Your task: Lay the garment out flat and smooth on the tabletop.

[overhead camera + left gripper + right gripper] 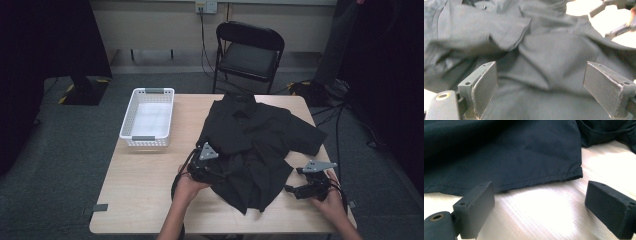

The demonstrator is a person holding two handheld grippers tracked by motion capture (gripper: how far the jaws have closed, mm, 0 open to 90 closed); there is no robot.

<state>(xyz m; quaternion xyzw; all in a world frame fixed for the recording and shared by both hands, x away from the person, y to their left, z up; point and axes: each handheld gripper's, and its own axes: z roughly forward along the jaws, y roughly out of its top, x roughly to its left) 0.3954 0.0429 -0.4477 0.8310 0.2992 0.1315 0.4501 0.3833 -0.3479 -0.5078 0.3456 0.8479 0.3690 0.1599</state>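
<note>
Nearest me, my two hands are coming in from the near edge, each holding a gripper, and I am reading the scene from there outward. I am working over a table (150, 190) of pale wood, and the shirt (250, 140), a dark short-sleeved one, is lying crumpled across its middle and right, collar toward the far edge and hem bunched toward me. A white basket (148, 118) is sitting well apart at the far left, with nothing in it.

I am judging the shirt as light, soft and limp: it is folding on itself wherever it lies, so it will sag and trail from any single hold. The weave is looking smooth, perhaps a little slippery, so I am wanting a doubled edge between the pads instead of flat cloth.

I am holding the left gripper (210, 167) at the shirt's near left side, jaws standing wide apart with cloth spread between and beyond them, clamping nothing. The right gripper (537, 207) is hovering low over bare wood, jaws also apart, just short of the stitched hem (541, 179). That hem is looking like the firmest place to pinch.
</note>
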